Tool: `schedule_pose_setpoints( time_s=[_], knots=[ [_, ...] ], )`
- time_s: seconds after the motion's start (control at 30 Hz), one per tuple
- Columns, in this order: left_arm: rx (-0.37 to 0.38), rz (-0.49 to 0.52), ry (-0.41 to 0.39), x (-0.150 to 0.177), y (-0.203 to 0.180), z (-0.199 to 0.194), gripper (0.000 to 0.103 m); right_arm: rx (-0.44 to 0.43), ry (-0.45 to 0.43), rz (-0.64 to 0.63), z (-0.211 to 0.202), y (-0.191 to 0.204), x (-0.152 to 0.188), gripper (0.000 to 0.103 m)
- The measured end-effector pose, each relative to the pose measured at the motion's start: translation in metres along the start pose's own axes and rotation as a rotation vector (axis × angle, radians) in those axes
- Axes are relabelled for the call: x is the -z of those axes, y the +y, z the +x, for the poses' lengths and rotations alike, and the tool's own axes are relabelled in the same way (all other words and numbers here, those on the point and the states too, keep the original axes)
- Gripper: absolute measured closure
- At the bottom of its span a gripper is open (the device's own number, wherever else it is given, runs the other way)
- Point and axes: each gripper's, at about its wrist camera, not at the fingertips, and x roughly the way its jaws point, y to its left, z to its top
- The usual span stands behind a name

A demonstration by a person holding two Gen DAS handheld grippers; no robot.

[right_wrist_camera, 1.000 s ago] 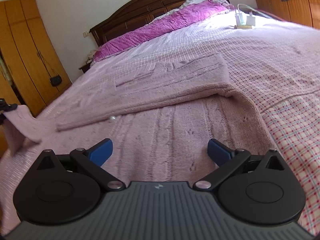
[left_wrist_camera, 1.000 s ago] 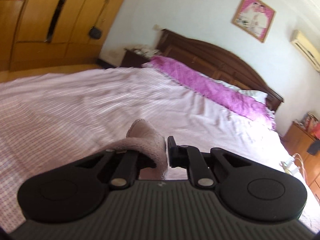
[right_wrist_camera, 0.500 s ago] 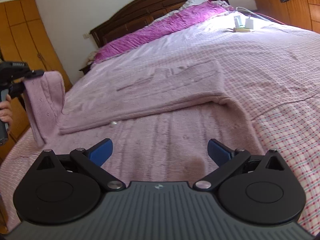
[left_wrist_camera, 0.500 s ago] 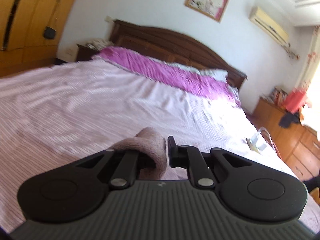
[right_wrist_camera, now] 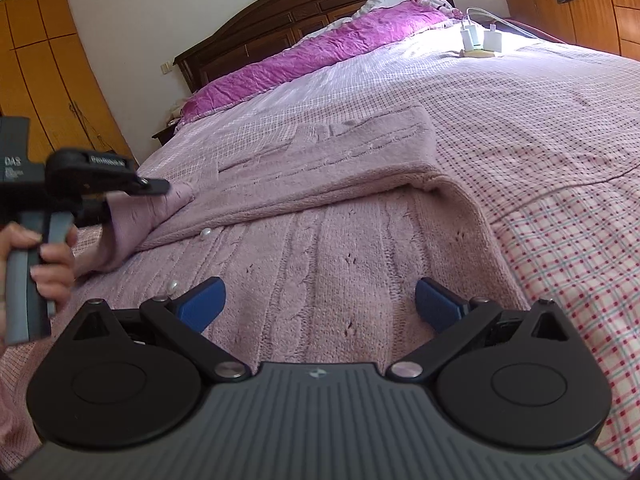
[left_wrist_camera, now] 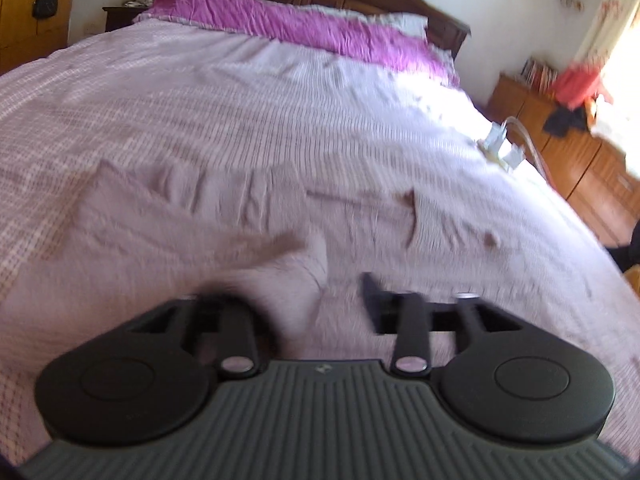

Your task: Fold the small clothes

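surface: wide bed under a pink checked bedspread [right_wrist_camera: 560,128], magenta pillow strip [right_wrist_camera: 320,52] at dark wooden headboard [right_wrist_camera: 288,20] | item: pink cable-knit cardigan [right_wrist_camera: 340,248] lay flat, partly folded | left gripper [right_wrist_camera: 160,196] held its sleeve, grip blurred, cannot tell | right gripper [right_wrist_camera: 320,300] spread wide, empty, above cardigan

Left tongs [left_wrist_camera: 308,300] parted, right tongs [right_wrist_camera: 320,300] wide
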Motion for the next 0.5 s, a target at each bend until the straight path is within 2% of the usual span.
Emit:
schedule_pose_setpoints(
  time_s=[0.27,0.5],
  knots=[
    [0.008,0.037,0.032,0.027,0.003,-0.026,0.044,-0.011,0.001,0.014,0.002,-0.003,0.001,0.0],
    [-0.087,0.032,0.036,0.043,0.031,-0.061,0.043,-0.006,0.028,0.015,0.007,-0.004,0.0,0.0]
  ],
)
